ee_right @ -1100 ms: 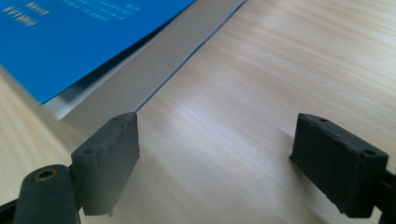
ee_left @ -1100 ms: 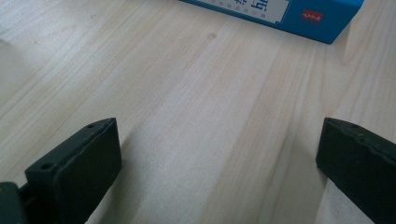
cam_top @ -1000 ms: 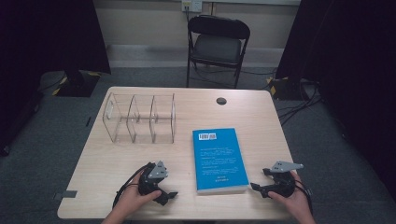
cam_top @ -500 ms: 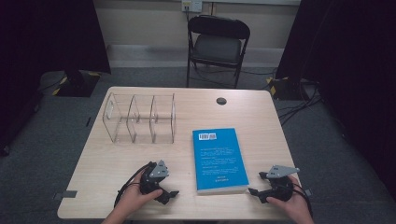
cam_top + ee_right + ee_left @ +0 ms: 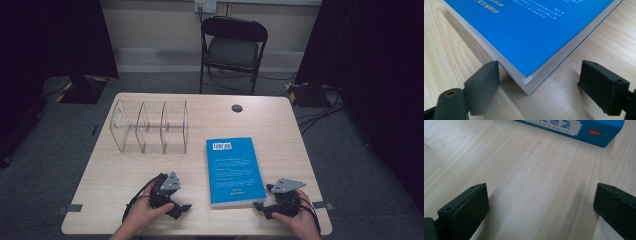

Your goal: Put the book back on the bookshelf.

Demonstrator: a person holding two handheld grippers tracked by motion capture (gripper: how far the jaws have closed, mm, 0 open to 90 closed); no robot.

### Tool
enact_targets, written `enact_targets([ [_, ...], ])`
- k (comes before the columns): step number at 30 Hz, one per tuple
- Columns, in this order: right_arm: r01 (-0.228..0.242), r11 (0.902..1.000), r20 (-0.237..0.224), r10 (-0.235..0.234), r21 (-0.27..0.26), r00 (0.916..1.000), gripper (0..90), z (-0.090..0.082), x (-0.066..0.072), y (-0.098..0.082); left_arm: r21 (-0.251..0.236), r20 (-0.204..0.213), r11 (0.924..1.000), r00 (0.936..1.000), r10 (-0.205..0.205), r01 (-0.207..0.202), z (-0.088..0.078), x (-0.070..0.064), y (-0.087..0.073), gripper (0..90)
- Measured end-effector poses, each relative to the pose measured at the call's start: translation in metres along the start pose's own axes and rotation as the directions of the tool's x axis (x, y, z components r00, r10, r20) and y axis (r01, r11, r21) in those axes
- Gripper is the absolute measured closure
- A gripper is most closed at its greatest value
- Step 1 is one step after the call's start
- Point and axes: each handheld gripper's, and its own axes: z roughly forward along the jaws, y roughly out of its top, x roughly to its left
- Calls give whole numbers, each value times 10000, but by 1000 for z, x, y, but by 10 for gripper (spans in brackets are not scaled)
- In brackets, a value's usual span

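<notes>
Blue paperback book (image 5: 234,171) lies flat on the wooden table (image 5: 295,130), near its front edge, between both hands; the right gripper (image 5: 261,207) sits at the book's near right corner, jaws spread wide with that corner poking in between them (image 5: 529,85), pads not pressing it; the left gripper (image 5: 183,209) rests on bare wood left of the book, jaws gaping, nothing in them; a clear acrylic organizer (image 5: 150,126) stands further back on the left.

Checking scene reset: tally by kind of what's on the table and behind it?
Blue book: 1
Clear three-compartment organizer: 1
Handheld grippers: 2, left gripper, right gripper
Round black table grommet: 1
Black folding chair behind the table: 1
Total: 6
</notes>
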Motion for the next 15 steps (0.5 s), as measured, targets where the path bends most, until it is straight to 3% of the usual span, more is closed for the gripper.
enact_targets([
  [8, 55, 10000, 20, -55, 20, 10000, 195, 0, 2, 1, -40, 13, 10000, 10000, -10, 10, 1, 0, 0, 0],
  [10, 203, 9998, -145, -203, -38, 9997, 252, 1, 3, 3, -40, 22, 10000, 10000, -15, 15, 1, 0, 0, 0],
  [15, 180, 9995, -180, -185, -274, 9997, 293, 8, 11, 7, -43, 14, 10000, 10000, -19, 20, 1, 0, 0, 0],
])
